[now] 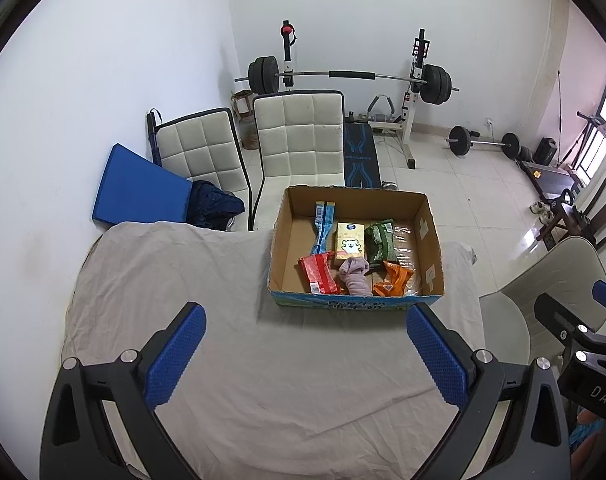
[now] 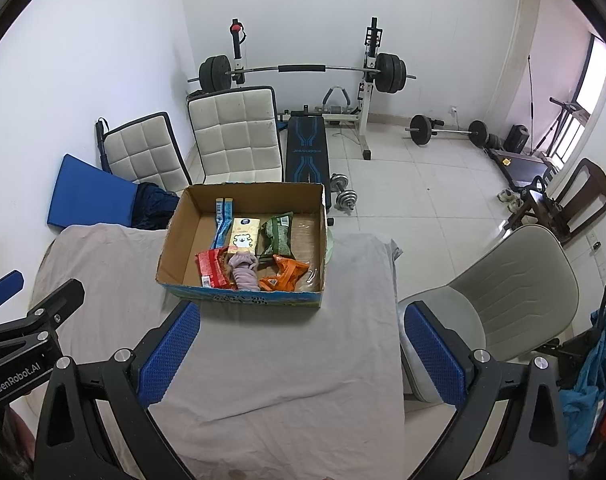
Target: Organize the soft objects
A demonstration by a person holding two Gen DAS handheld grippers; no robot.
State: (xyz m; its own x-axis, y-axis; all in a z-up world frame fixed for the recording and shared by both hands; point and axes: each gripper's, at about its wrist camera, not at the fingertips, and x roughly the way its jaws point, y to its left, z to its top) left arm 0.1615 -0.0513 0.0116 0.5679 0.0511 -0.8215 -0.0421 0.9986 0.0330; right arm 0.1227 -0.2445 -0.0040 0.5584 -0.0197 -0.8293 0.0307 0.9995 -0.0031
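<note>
An open cardboard box (image 1: 433, 236) (image 2: 175, 236) stands at the table's far side. In it lie a blue-and-white pack (image 1: 322, 226) (image 2: 222, 220), a yellow tissue pack (image 1: 348, 242) (image 2: 245, 238), a green pouch (image 1: 380, 242) (image 2: 278, 234), a red packet (image 1: 317, 274) (image 2: 211, 268), a rolled mauve cloth (image 1: 355, 276) (image 2: 245, 270) and an orange packet (image 1: 393, 282) (image 2: 285, 276). My left gripper (image 1: 305, 356) is open and empty, above the cloth-covered table in front of the box. My right gripper (image 2: 301, 354) is open and empty, also short of the box.
A grey cloth (image 1: 175, 280) (image 2: 283, 360) covers the table. Two white padded chairs (image 1: 299, 132) (image 2: 235, 136) stand behind it, a beige chair (image 2: 511, 284) at its right. A barbell rack (image 1: 351, 76), a bench and dumbbells (image 2: 343, 192) are farther back.
</note>
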